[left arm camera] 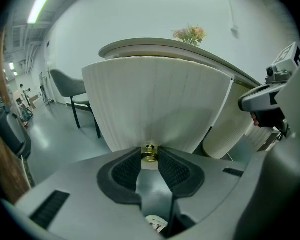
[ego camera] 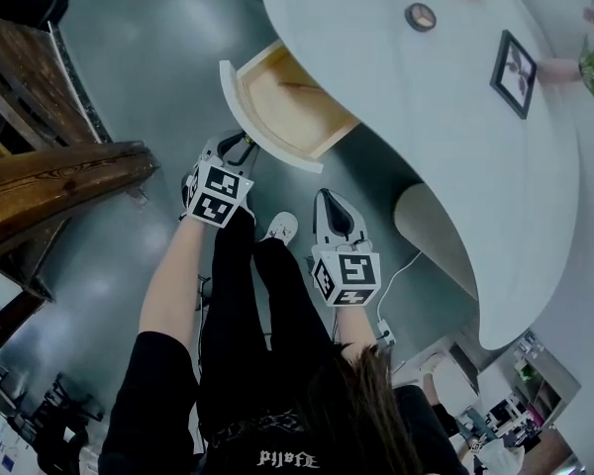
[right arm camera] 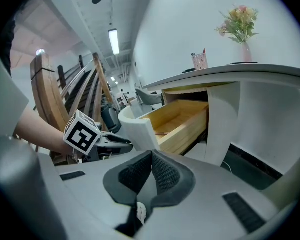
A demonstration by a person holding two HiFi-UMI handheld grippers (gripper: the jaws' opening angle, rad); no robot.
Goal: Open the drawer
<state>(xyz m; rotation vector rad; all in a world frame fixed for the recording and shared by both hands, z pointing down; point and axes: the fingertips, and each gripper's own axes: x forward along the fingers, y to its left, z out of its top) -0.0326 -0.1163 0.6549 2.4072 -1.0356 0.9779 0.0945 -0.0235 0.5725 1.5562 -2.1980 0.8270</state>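
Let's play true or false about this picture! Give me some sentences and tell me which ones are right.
1. The drawer is open. True.
2. The left tool grips the drawer's knob. True.
3. The right tool holds a cup. False: its jaws are together, with nothing between them.
4. The knob is red. False: it is gold-coloured.
5. Flowers stand on the desk. True.
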